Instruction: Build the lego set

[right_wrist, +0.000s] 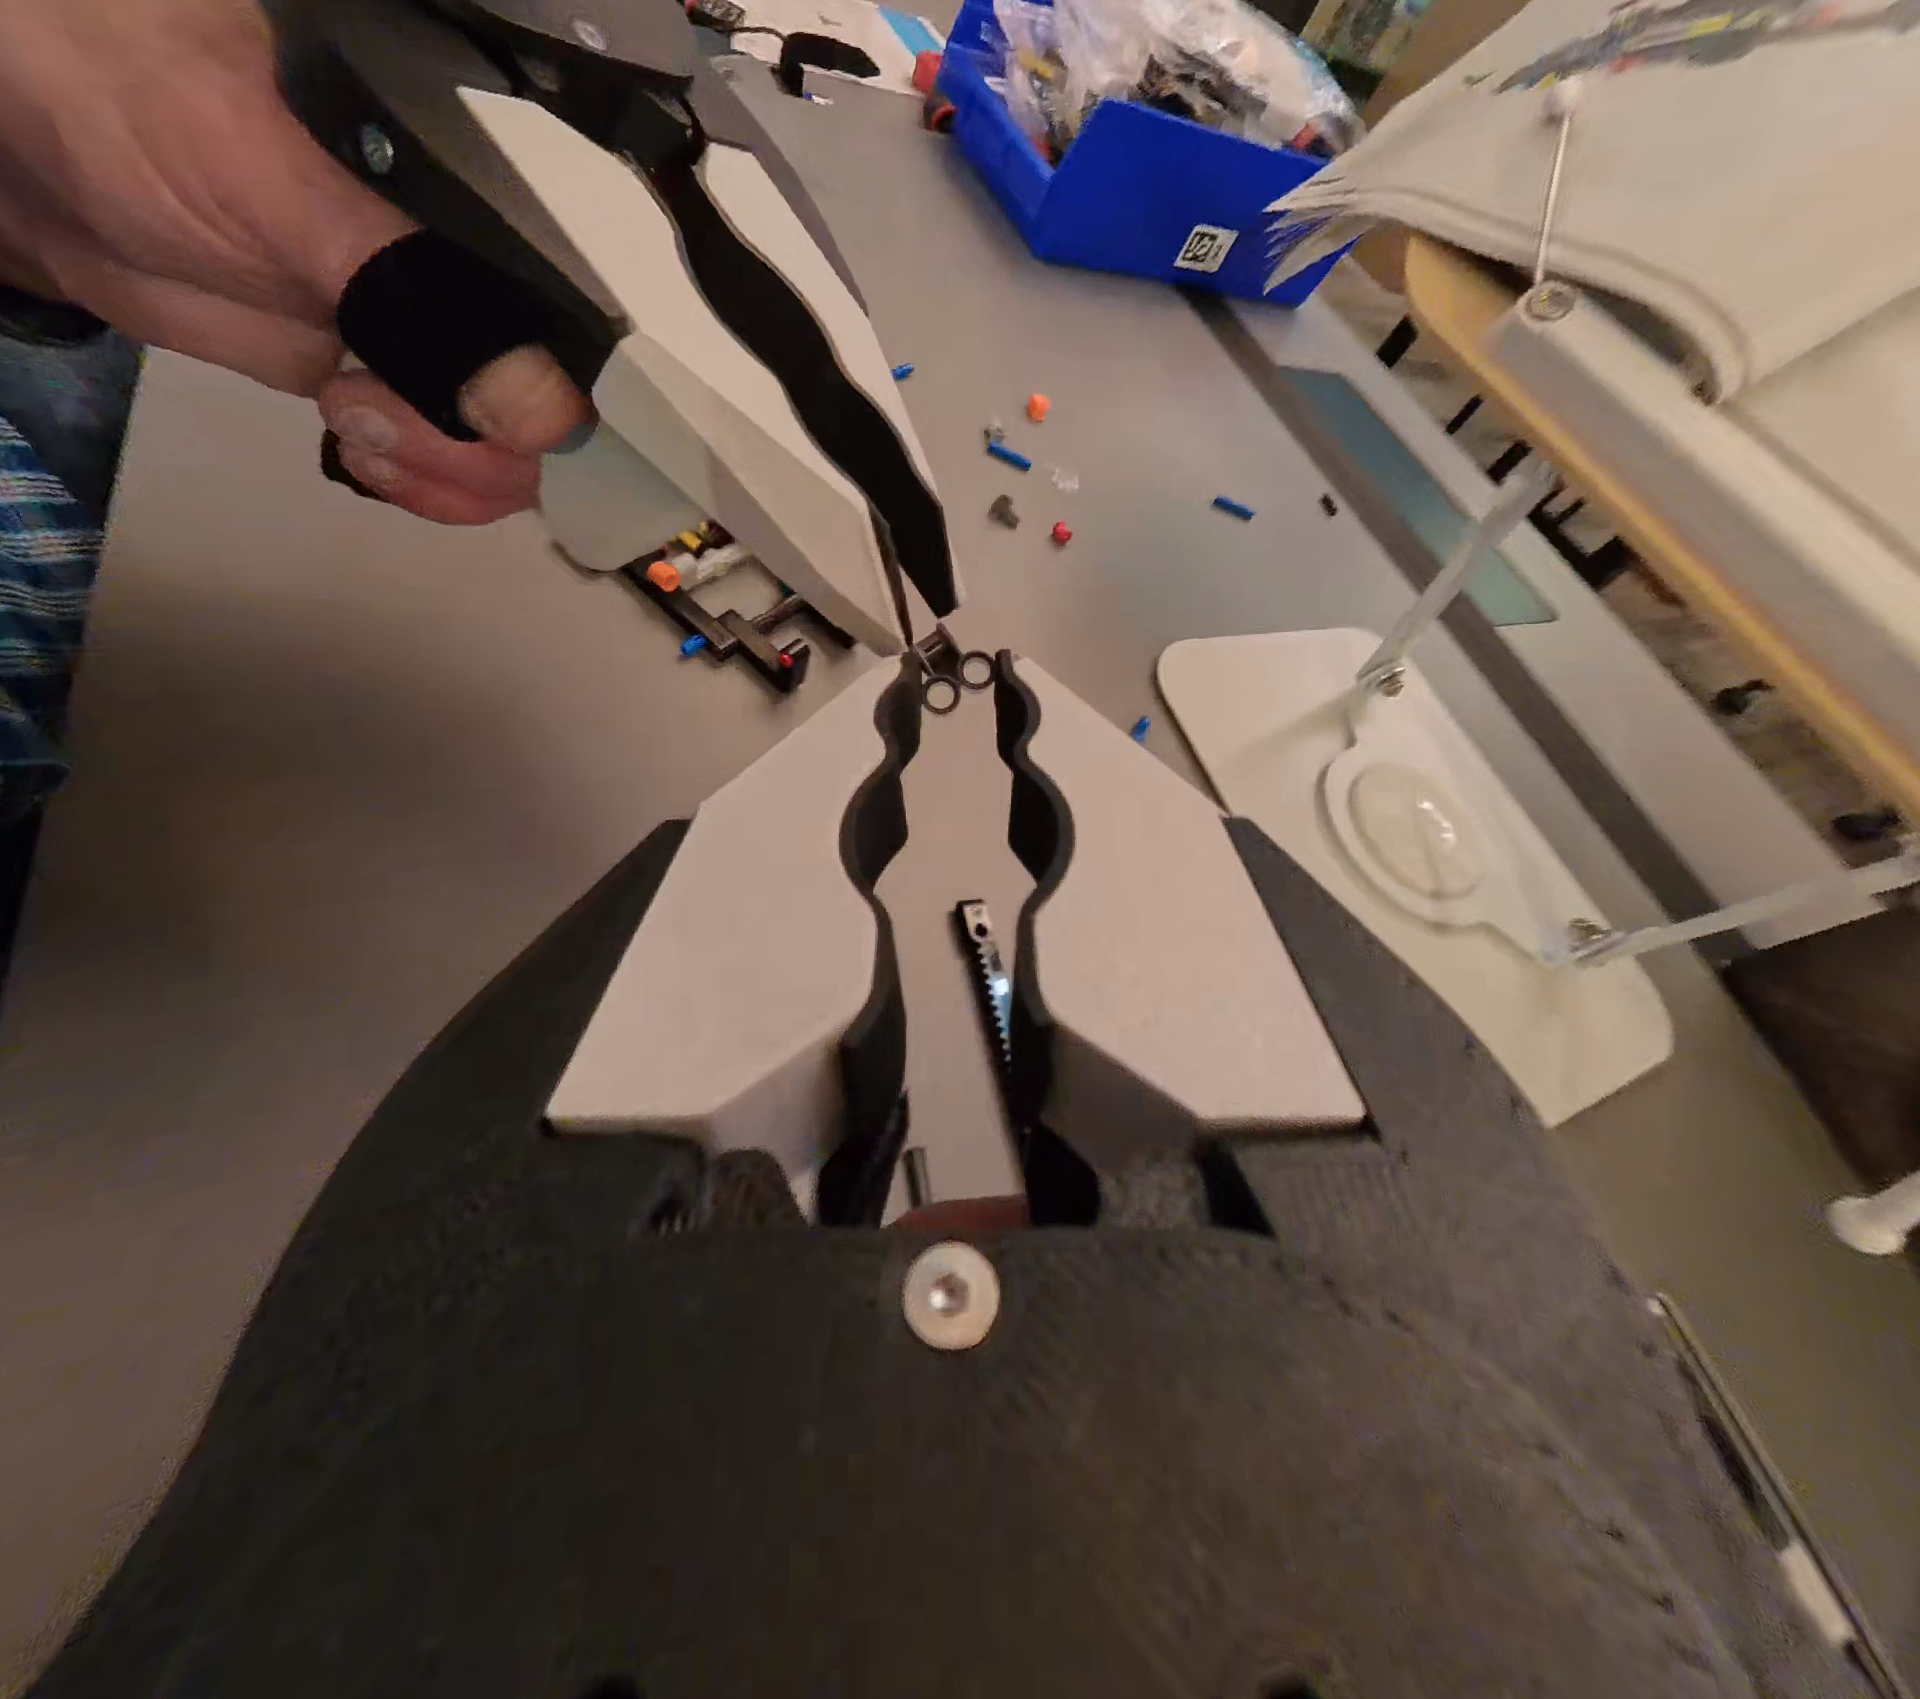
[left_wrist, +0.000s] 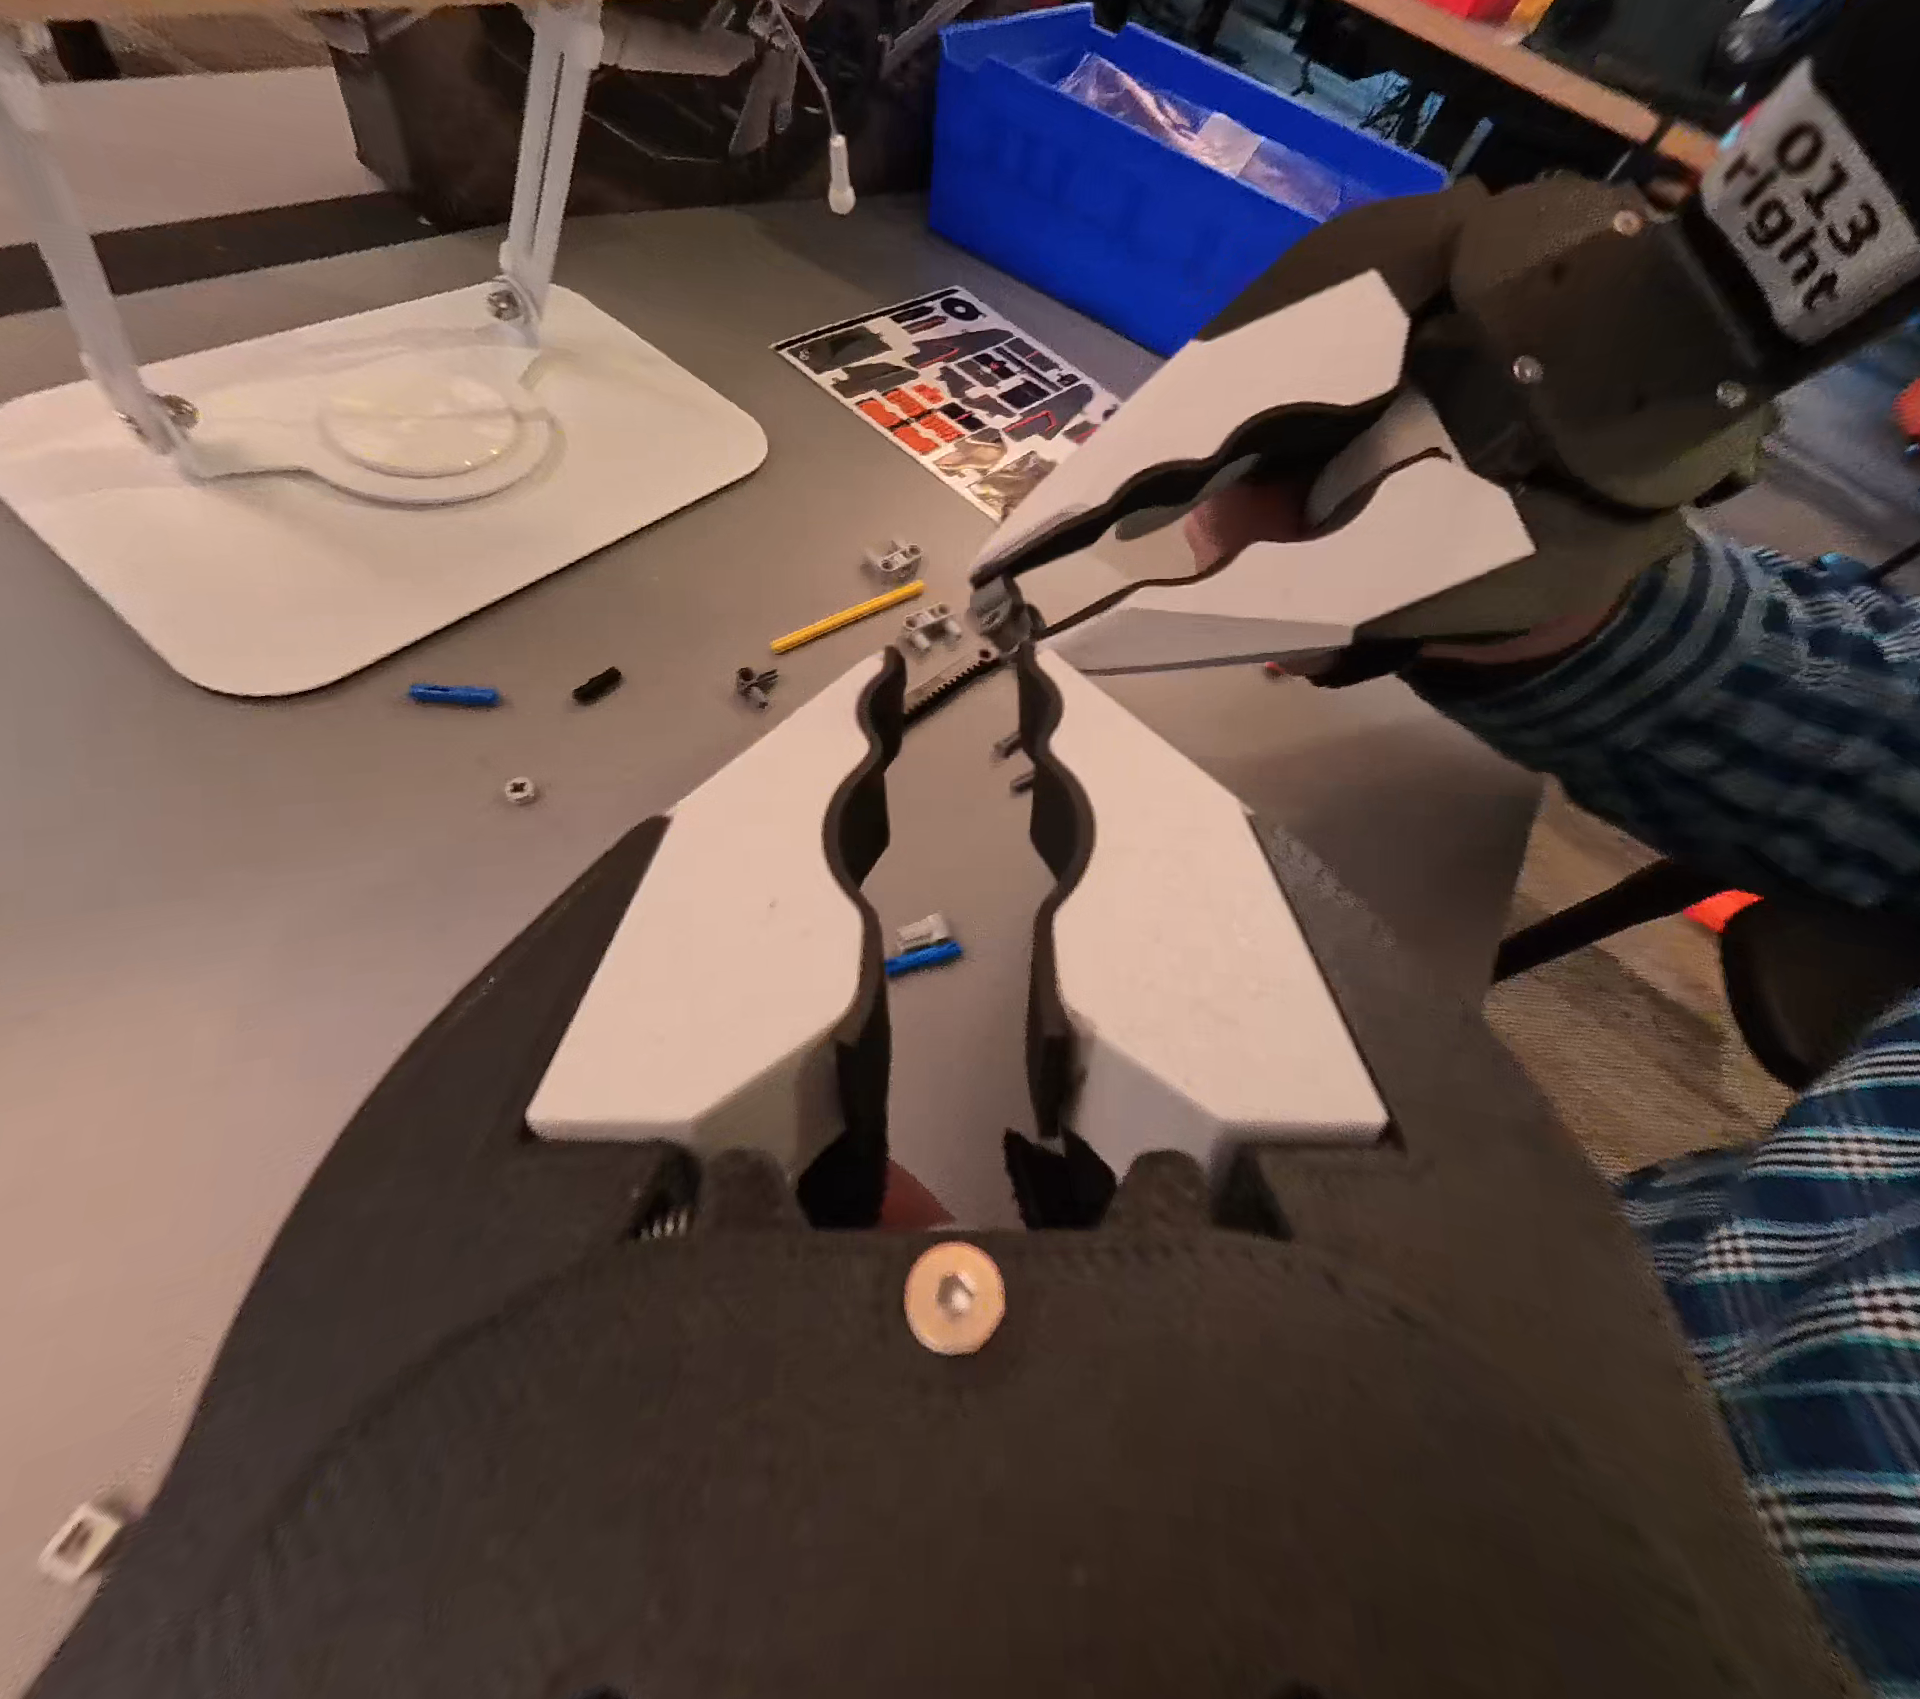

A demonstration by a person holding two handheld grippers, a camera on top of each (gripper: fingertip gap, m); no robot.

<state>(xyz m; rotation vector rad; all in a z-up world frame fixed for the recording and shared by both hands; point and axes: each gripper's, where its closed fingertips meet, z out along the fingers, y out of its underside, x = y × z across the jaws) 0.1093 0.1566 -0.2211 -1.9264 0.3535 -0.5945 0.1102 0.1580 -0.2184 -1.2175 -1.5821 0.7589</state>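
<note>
Left tool (left_wrist: pixel 951 673) clamped on a toothed black bar (left_wrist: pixel 940 691); right tool (right_wrist: pixel 956 683) clamped on a small black connector (right_wrist: pixel 958 681), tips meeting above the table (left_wrist: pixel 312 870).

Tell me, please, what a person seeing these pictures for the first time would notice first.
First, the two tools meeting tip to tip over the grey table: the left tool and the right tool both pinch small dark lego pieces. Next, the bright blue bin of bagged parts at the far side, and the white stand bearing an open booklet.
</note>
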